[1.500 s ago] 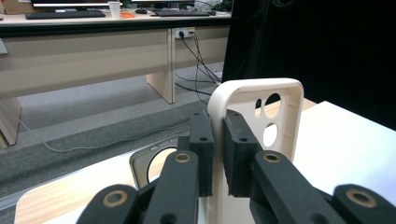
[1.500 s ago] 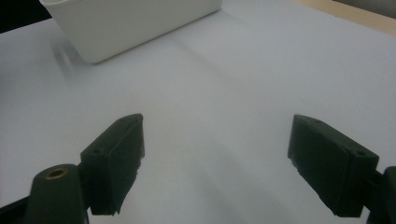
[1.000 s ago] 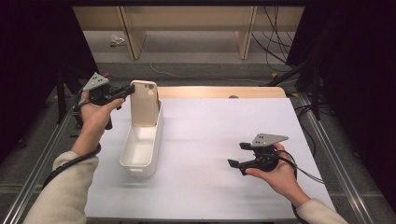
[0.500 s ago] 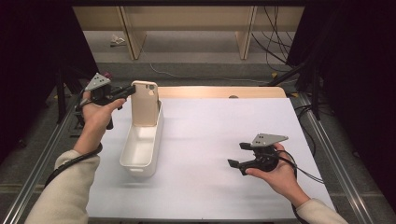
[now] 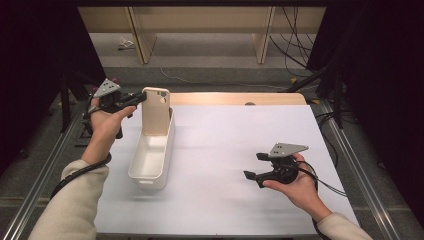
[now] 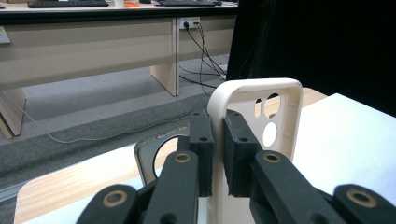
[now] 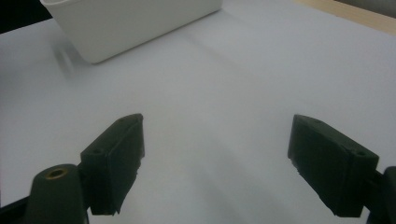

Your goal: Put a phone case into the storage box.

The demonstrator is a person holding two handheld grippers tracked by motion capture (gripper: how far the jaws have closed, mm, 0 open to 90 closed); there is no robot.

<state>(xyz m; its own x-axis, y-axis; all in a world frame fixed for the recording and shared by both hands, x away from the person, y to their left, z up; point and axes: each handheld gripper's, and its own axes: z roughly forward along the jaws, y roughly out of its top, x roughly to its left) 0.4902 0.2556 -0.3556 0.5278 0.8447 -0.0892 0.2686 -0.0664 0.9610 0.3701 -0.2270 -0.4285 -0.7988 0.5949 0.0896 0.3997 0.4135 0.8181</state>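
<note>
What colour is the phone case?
Cream, seen best in the left gripper view: phone case.

Your left hand-held gripper (image 5: 136,99) is raised at the far left, jaws pinched tight on the edge of the phone case (image 6: 254,121), forearm reaching forward in a cream sleeve. Your right hand-held gripper (image 5: 256,166) sits low near the table (image 5: 225,135), jaws spread wide, pointing left.

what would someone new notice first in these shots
Most striking is the cream phone case, standing upright at the far end of the white bin on the table's left, its edge pinched by the left gripper. On the right, the right gripper hangs open above bare white tabletop.
</note>
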